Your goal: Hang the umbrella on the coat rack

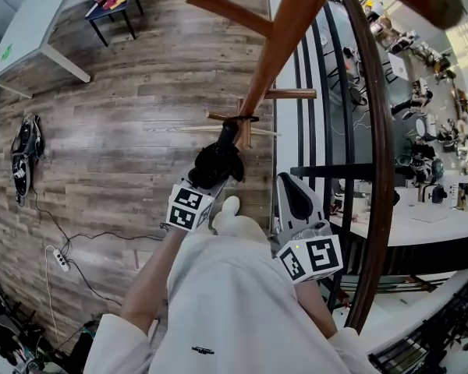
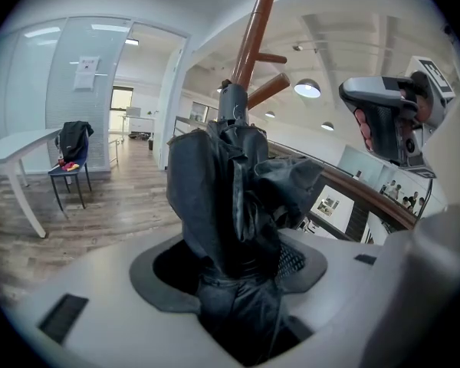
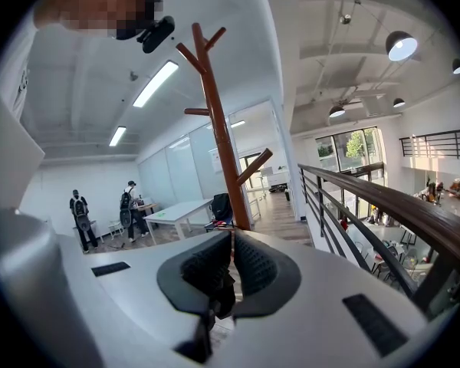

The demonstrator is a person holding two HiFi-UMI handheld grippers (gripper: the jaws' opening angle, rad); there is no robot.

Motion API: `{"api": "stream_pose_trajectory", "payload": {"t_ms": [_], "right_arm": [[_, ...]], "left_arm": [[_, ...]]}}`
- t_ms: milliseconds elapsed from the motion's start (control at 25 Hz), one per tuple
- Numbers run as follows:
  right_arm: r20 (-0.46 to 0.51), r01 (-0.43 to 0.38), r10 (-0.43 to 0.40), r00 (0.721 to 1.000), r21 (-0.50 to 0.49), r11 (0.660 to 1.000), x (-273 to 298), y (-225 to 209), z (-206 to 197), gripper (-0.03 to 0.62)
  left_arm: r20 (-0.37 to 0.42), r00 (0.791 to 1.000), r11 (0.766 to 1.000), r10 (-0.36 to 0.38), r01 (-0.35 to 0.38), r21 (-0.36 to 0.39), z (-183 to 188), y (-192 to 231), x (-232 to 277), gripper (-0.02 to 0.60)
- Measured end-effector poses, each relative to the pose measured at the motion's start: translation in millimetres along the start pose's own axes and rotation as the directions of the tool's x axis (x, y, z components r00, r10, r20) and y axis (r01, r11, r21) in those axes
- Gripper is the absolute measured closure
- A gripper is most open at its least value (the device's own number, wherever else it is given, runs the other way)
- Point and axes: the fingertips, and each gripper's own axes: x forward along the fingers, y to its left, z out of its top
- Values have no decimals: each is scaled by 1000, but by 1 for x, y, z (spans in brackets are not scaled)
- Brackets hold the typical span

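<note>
Left gripper [image 2: 234,273]: jaws held wide and clamped on the lower part of a folded black fabric umbrella [image 2: 230,190], whose cloth fills the gap between the pads.
Umbrella: it stands up and away from the left gripper. Its grey cylindrical far end [image 2: 232,100] meets the pole of the rack beside a lower peg. Whether its strap is over the peg cannot be made out.
Coat rack: a brown wooden pole with slanted pegs [image 1: 285,33], standing on the floor just left of the railing.
Right gripper [image 3: 231,271]: jaws pressed together with nothing between them, held near the person's body, right of the left gripper and apart from the umbrella.
Railing: dark metal bars under a curved brown wooden handrail [image 1: 381,139], along the right side.
Floor: grey-brown wood planks [image 1: 132,115].
Far left: a white table [image 1: 31,29] and a blue chair with a dark garment on it [image 1: 109,2].
Person: white sleeves [image 1: 218,302] at the near edge of the head view.
</note>
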Motion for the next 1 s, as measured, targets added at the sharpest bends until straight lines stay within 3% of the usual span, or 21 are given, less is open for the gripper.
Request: {"api": "stream_pose_trajectory", "payload": {"t_ms": [360,600,1000], "right_arm": [[-28,-6,6,1000,-11,1000,16,30,-17,556],[-39,-30,29,999,-16,999,13,24,-11,556],[-64,-29,27,998,-37,999,17,35,-14,556]], "left_arm": [[-25,1000,1000,-6,5,-10,-32,31,4,325],[-34,999,1000,-2,2,-1,-35,20,31,325],[-81,997,1000,11,-13,-19,-68,39,55,325]]}}
